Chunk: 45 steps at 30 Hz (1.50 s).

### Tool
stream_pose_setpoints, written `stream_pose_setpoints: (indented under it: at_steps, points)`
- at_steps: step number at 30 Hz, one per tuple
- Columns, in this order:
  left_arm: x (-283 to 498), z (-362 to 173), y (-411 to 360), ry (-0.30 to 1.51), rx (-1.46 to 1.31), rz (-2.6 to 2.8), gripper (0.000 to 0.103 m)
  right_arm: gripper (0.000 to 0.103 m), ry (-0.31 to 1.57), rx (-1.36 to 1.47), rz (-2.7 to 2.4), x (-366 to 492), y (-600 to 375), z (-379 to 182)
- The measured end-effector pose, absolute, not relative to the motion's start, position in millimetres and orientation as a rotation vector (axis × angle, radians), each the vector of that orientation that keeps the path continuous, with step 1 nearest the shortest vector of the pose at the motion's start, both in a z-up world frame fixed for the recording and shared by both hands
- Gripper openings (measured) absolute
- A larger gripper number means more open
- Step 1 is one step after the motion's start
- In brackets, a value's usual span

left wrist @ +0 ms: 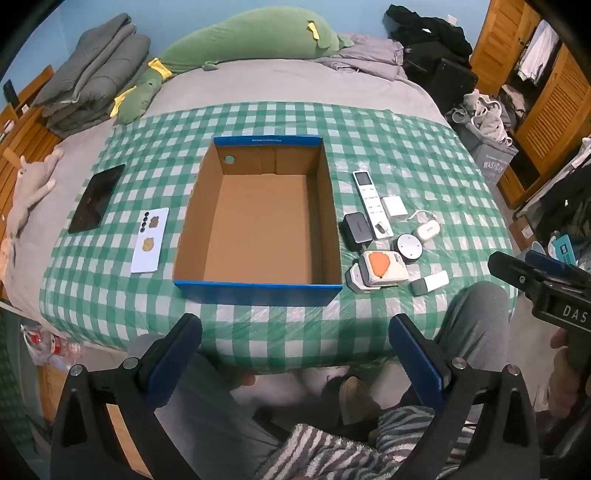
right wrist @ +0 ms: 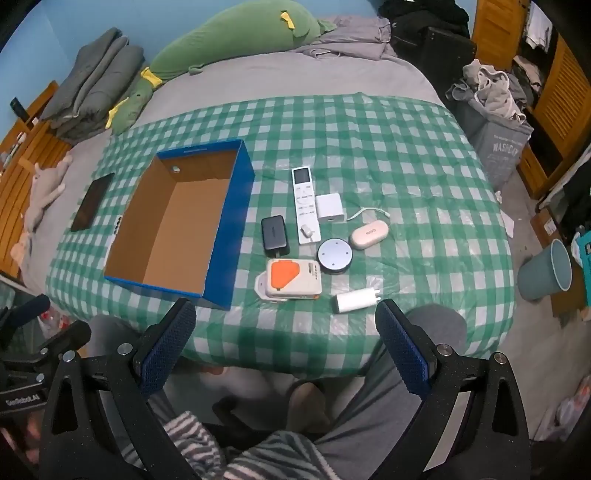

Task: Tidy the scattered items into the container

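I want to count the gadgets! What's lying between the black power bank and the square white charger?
The long white remote control, seen clearest in the right wrist view, lies between the black power bank and the square white charger.

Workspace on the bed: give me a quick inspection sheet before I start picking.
Surface: green-and-white checked cloth spread over a grey bed.
Job's things: open blue cardboard box, empty; right of it a white remote, black power bank, white square charger, round grey puck, pink earbud case, orange-and-cream device, white plug adapter; left of it a white phone and black tablet.
Clutter: green plush, folded grey blankets.
Grippers: left gripper and right gripper open, holding nothing.
Cables: short white cable by the charger.
Surroundings: laundry hamper, teal bin, wooden wardrobe doors.
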<state>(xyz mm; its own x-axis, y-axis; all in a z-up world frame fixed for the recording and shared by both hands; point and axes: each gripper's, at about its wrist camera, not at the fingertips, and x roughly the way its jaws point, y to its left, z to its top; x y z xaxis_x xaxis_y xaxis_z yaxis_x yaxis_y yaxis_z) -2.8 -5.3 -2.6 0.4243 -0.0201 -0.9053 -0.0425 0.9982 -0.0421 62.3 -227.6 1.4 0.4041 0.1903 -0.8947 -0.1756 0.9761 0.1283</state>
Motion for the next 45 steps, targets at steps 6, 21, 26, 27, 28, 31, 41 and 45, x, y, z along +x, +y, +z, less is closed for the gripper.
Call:
stream_pose_setpoints:
  at_steps: [6,21,26,27,28,31,41,45]
  points:
    - [-6.2,-8.7,-6.5,1.135,-0.066,0.017,0.102,0.097,1.139,0.007,0.241,62.8,-224.3,-0.5]
    - [-7.8,-11.8,-2.4,1.143,-0.077,0.014,0.102,0.097,1.143,0.007,0.241,62.1,-221.8,-2.9]
    - [-10.0,-13.3,0.0,1.149,-0.078,0.013,0.102,0.097,1.146,0.007,0.243,62.0,-222.4,-4.6]
    - [-9.9,-13.4,-0.3,1.149,-0.077,0.014,0.102,0.097,1.148,0.007,0.245,61.6,-222.6,-5.6]
    - [-10.2,-13.4,-0.2,1.148,-0.077,0.014,0.102,0.097,1.149,0.005,0.248,61.4,-223.2,-6.0]
    - [-8.8,-13.4,-0.9,1.148,-0.076,0.016,0.102,0.097,1.151,0.005,0.250,61.7,-224.6,-6.9]
    - [-8.2,-13.3,-1.4,1.150,-0.077,0.015,0.102,0.097,1.152,0.005,0.249,62.3,-223.6,-6.0]
    - [-7.9,-13.1,-2.0,1.149,-0.076,0.014,0.102,0.097,1.152,0.003,0.249,62.2,-223.4,-6.0]
